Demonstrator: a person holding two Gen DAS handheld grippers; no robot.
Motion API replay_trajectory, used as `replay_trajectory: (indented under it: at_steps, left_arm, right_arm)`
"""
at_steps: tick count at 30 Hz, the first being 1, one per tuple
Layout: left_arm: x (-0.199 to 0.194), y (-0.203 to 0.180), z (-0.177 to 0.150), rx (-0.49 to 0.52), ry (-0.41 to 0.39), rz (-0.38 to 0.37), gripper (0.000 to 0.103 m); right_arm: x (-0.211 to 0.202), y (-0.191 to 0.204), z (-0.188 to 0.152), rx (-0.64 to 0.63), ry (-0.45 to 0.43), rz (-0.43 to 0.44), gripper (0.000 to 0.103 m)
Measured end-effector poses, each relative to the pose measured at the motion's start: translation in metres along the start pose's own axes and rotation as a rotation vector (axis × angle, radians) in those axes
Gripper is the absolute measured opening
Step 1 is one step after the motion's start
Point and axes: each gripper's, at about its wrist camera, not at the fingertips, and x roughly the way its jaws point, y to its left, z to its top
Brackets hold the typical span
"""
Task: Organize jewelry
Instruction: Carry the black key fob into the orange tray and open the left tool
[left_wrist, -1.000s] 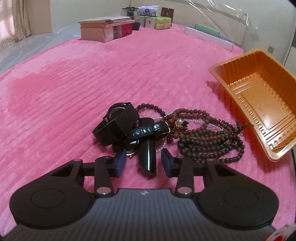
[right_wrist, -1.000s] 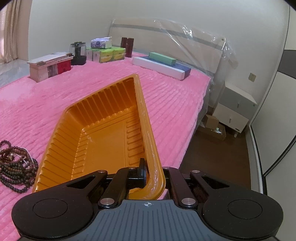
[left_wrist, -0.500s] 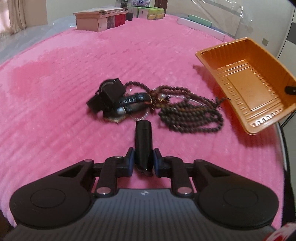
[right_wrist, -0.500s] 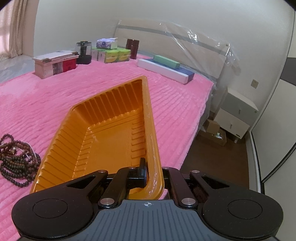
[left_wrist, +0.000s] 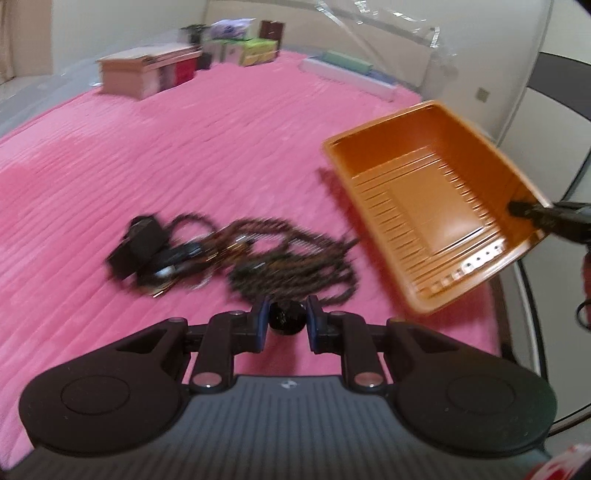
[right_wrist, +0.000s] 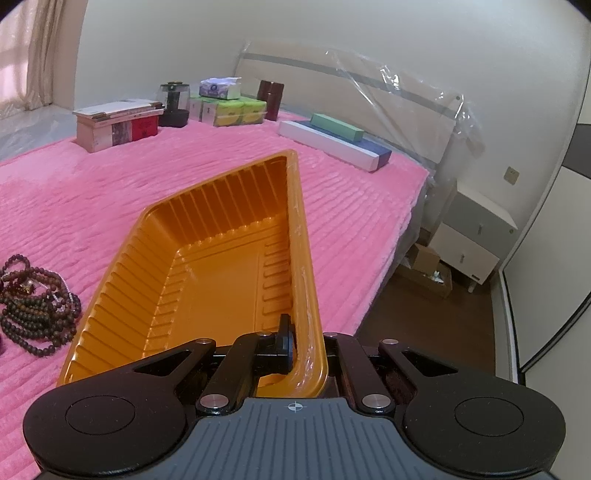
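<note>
Left gripper (left_wrist: 287, 320) is clamped on a small black cylinder (left_wrist: 286, 318), lifted w/ it clear of the pink bed cover (left_wrist: 221, 147). Right gripper (right_wrist: 306, 350), pinched tight on the orange ribbed plastic tray's (right_wrist: 221, 280) rim, holds it tilted toward the dark bead strands (left_wrist: 288, 254) beside it, prob. to ease the drop.

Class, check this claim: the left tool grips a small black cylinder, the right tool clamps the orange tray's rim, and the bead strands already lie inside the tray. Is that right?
Not quite. The left tool grips the black cylinder and the right tool clamps the orange tray, but the bead strands lie on the pink blanket beside the tray, which holds nothing, as the right wrist view shows.
</note>
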Motion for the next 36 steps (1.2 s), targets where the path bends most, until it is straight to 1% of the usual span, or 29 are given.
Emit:
replay_trajectory:
  at_steps: [6, 11, 16, 19, 22, 23, 27, 31, 33, 36]
  left_arm:
    - [0.014, -0.026, 0.015, 0.026, -0.014, -0.064, 0.018]
    - [0.024, -0.044, 0.034, 0.043, -0.038, -0.124, 0.018]
    - [0.045, -0.068, 0.051, 0.068, -0.055, -0.184, 0.018]
    - [0.061, -0.084, 0.053, 0.098, -0.062, -0.176, 0.018]
    - [0.072, -0.100, 0.051, 0.139, -0.092, -0.154, 0.019]
    - [0.077, -0.104, 0.050, 0.145, -0.090, -0.161, 0.019]
    - [0.090, -0.116, 0.044, 0.167, -0.027, -0.201, 0.019]
    - [0.079, -0.112, 0.032, 0.164, -0.020, -0.213, 0.023]
    - [0.070, -0.103, 0.029, 0.146, -0.025, -0.203, 0.024]
    - [0.053, -0.086, 0.022, 0.121, -0.037, -0.168, 0.027]
  right_arm:
    - [0.001, -0.001, -0.001, -0.009, 0.001, 0.009, 0.004]
    - [0.003, -0.001, -0.002, 0.004, 0.001, 0.011, 0.004]
    - [0.004, -0.001, -0.002, 0.006, 0.003, 0.013, 0.004]
    - [0.003, -0.001, -0.001, 0.006, 0.003, 0.014, 0.004]
    - [0.004, -0.001, -0.002, 0.010, 0.002, 0.014, 0.004]
    - [0.004, -0.001, -0.002, 0.012, 0.003, 0.014, 0.004]
    - [0.004, -0.002, -0.003, 0.017, 0.005, 0.015, 0.004]
    - [0.004, -0.001, -0.003, 0.024, 0.010, 0.016, 0.004]
    - [0.003, -0.001, -0.002, 0.024, 0.009, 0.014, 0.004]
    - [0.003, 0.000, -0.002, 0.023, 0.009, 0.012, 0.004]
